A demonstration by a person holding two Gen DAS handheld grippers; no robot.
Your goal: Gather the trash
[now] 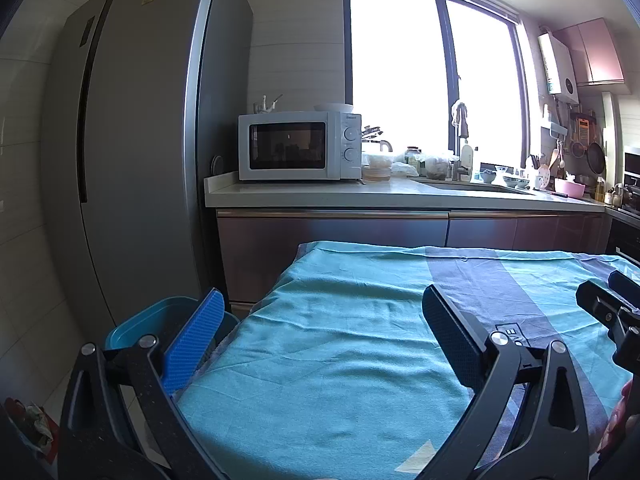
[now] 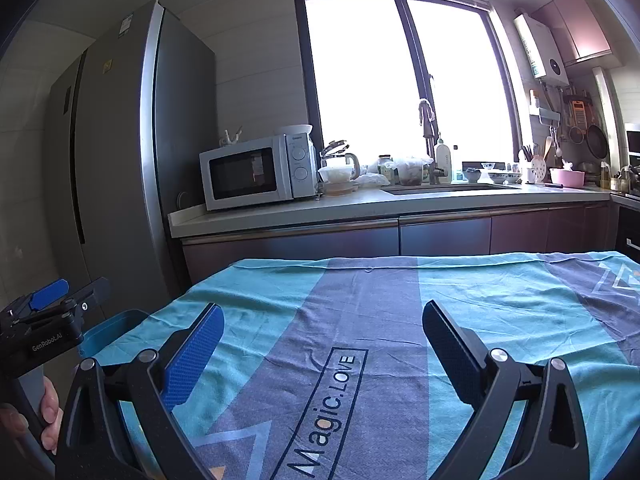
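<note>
Both tools spread wide, gripping nothing.
Left gripper (image 1: 320,332) over cloth's (image 1: 340,360) left edge; right gripper (image 2: 320,340) mid-cloth; blue bin (image 1: 160,316), contents unclear, beside that edge.

Bench, cloth-covered, both wrist views.
The bench (image 2: 500,280) was draped edge to edge with a teal and grey-purple striped cloth (image 1: 340,340), lightly creased, printed "Magic.LOVE" in a boxed label on the grey stripe. Nothing else could be made out lying on the cloth. A blue bin (image 1: 160,320) stood just beside the bench's left edge, lower than its top.
</note>
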